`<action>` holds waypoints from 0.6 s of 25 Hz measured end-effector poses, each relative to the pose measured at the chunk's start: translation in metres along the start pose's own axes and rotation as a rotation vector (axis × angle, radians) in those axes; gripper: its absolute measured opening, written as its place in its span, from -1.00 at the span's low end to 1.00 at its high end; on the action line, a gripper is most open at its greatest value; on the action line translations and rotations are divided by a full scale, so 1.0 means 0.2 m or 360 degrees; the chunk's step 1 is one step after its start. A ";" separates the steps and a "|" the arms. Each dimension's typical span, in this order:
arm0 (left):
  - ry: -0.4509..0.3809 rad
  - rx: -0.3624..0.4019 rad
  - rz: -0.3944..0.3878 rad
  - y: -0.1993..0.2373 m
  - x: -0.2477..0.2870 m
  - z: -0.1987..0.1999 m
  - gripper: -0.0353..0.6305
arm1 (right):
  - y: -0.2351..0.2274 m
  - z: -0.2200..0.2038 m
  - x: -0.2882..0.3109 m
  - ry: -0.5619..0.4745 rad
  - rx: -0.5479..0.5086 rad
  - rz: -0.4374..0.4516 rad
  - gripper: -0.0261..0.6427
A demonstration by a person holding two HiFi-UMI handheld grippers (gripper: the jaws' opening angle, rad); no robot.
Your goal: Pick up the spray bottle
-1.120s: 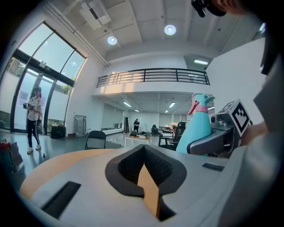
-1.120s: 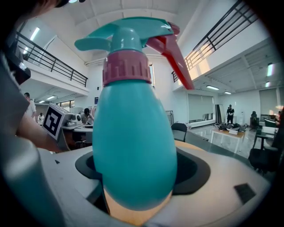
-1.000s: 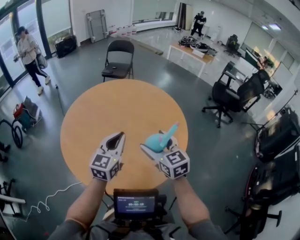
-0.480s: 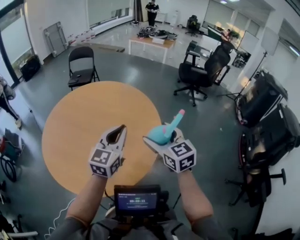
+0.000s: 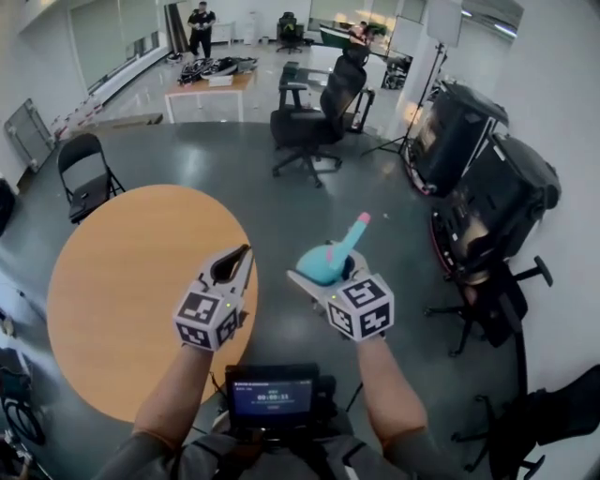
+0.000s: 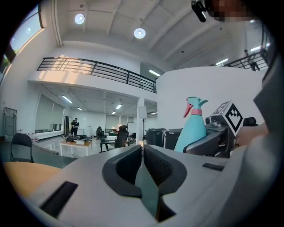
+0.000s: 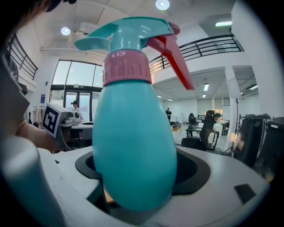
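Observation:
A teal spray bottle (image 5: 326,262) with a pink collar and red trigger sits between the jaws of my right gripper (image 5: 314,277), which is shut on its body. In the right gripper view the spray bottle (image 7: 133,133) fills the middle, upright, held off the table. My left gripper (image 5: 236,263) is beside it to the left, shut and holding nothing; its jaws meet in the left gripper view (image 6: 142,153). From there the spray bottle (image 6: 193,126) and the right gripper's marker cube (image 6: 228,116) show at the right. Both grippers hang over the floor just past the table's right edge.
The round wooden table (image 5: 131,291) lies to the left. A black office chair (image 5: 314,117) stands ahead, dark equipment cases (image 5: 478,178) and another chair (image 5: 487,309) to the right. A folding chair (image 5: 86,178) is at far left, a white table (image 5: 206,89) and a person (image 5: 199,28) at the back.
The view has swung to the right: the table has slid from under both grippers to the left. Both grippers kept their hold and spacing, now over the floor.

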State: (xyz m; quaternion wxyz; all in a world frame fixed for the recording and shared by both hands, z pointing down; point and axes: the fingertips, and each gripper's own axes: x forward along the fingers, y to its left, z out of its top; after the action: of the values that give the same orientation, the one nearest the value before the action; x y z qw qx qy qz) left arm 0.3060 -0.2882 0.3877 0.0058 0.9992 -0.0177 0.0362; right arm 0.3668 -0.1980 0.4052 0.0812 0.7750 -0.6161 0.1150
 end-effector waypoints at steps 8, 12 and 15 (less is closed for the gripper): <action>0.0018 0.0011 -0.0291 -0.36 0.33 -0.01 -0.88 | -0.41 -0.08 -0.33 0.0000 0.0053 -0.0284 0.38; 0.0026 0.0030 -0.0376 -0.44 0.43 0.00 -0.88 | -0.53 -0.10 -0.43 0.0002 0.0076 -0.0389 0.38; 0.0029 0.0038 -0.0426 -0.48 0.49 0.01 -0.88 | -0.58 -0.11 -0.47 -0.0003 0.0091 -0.0448 0.38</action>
State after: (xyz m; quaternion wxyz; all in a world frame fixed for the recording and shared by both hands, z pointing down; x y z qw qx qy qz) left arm 0.4080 -0.1965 0.3909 -0.0012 0.9922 0.1164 0.0444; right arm 0.4577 -0.0782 0.4025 0.0737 0.8558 -0.4980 0.1194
